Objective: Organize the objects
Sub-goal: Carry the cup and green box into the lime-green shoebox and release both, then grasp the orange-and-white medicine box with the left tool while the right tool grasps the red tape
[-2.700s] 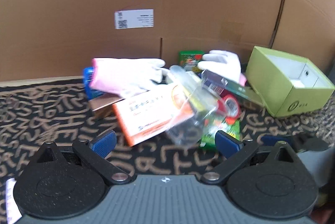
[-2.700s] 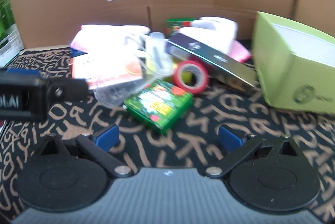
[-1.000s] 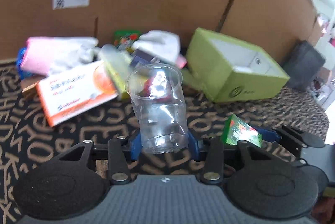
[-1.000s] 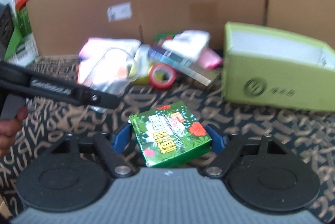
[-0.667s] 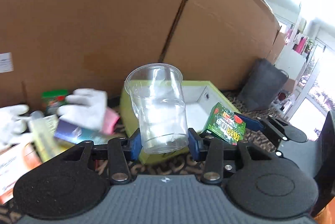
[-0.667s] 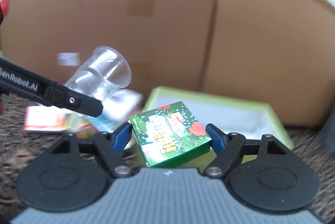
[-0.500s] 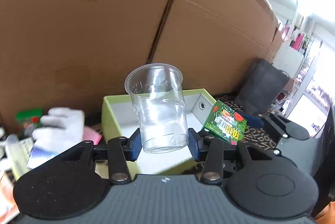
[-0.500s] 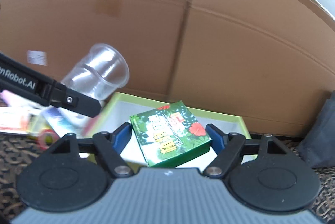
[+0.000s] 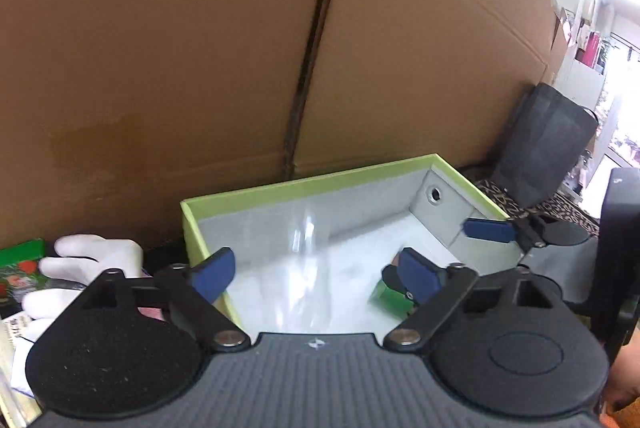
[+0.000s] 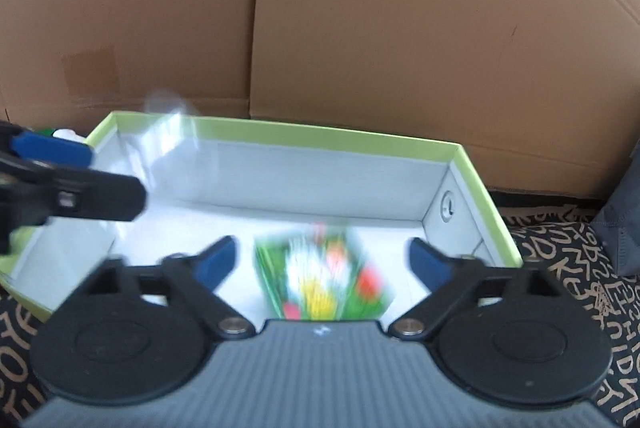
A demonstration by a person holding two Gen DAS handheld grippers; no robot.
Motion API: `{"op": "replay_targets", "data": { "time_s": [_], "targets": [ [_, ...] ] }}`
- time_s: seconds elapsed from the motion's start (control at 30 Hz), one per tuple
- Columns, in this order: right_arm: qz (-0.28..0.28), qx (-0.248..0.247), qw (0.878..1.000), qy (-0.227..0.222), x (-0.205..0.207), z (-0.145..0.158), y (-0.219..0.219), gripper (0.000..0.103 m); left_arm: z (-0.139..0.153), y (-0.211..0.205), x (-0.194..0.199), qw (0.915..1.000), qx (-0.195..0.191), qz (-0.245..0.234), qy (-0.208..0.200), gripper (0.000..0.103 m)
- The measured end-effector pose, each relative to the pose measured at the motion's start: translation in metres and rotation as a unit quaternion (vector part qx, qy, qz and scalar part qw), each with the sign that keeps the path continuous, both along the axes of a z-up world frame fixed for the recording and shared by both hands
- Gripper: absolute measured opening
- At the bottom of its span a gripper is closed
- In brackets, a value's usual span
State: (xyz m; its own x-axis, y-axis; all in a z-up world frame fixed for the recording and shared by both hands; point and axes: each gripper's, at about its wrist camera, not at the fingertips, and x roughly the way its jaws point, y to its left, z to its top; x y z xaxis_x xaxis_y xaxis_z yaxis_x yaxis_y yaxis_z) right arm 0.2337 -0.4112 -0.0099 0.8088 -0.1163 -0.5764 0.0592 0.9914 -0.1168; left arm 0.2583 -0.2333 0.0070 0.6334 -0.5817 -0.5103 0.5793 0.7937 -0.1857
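A lime-green open box (image 9: 304, 184) with a grey-white inside sits against the cardboard wall; it also shows in the right wrist view (image 10: 328, 138). My left gripper (image 9: 316, 272) is open above it. A clear plastic cup (image 9: 308, 268), blurred, is falling between its fingers into the box; it also shows blurred in the right wrist view (image 10: 164, 132). My right gripper (image 10: 324, 260) is open over the box. A small green packet (image 10: 324, 280), blurred, drops between its fingers; one corner shows in the left wrist view (image 9: 390, 298).
A tall cardboard wall (image 9: 200, 48) stands behind the box. White gloves (image 9: 92, 260) and another green packet (image 9: 20, 264) lie left of the box. A dark bag (image 9: 548, 144) sits at the right on the patterned cloth (image 10: 560, 228).
Both grippers carried their loads from the pile to above the green box and opened. The cup and the green packet have left the fingers and are dropping into the box.
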Motion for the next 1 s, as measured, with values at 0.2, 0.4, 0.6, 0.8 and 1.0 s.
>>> {"op": "replay_targets", "data": {
  "time_s": [0.2, 0.4, 0.6, 0.8, 1.0],
  "targets": [
    [-0.005, 0.018, 1.0, -0.015, -0.019, 0.005, -0.006, 0.103, 0.014, 0.005, -0.015, 0.9993, 0.015, 0.02, -0.029, 0.095],
    [0.001, 0.022, 0.999, -0.039, -0.057, 0.02, 0.018, 0.103, 0.03, 0.031, -0.042, 0.9979, 0.007, 0.04, -0.05, 0.095],
    [0.017, 0.037, 0.997, -0.067, -0.102, 0.044, 0.039, 0.103, 0.038, 0.078, -0.087, 0.994, 0.007, 0.075, -0.08, 0.095],
    [0.043, 0.07, 0.996, -0.044, -0.135, 0.042, 0.097, 0.103, 0.014, 0.147, -0.132, 0.991, 0.01, 0.127, -0.041, 0.095],
    [0.088, 0.11, 0.99, -0.004, -0.166, 0.008, 0.158, 0.103, -0.022, 0.207, -0.161, 0.9824, 0.001, 0.184, 0.029, 0.095]
  ]
}}
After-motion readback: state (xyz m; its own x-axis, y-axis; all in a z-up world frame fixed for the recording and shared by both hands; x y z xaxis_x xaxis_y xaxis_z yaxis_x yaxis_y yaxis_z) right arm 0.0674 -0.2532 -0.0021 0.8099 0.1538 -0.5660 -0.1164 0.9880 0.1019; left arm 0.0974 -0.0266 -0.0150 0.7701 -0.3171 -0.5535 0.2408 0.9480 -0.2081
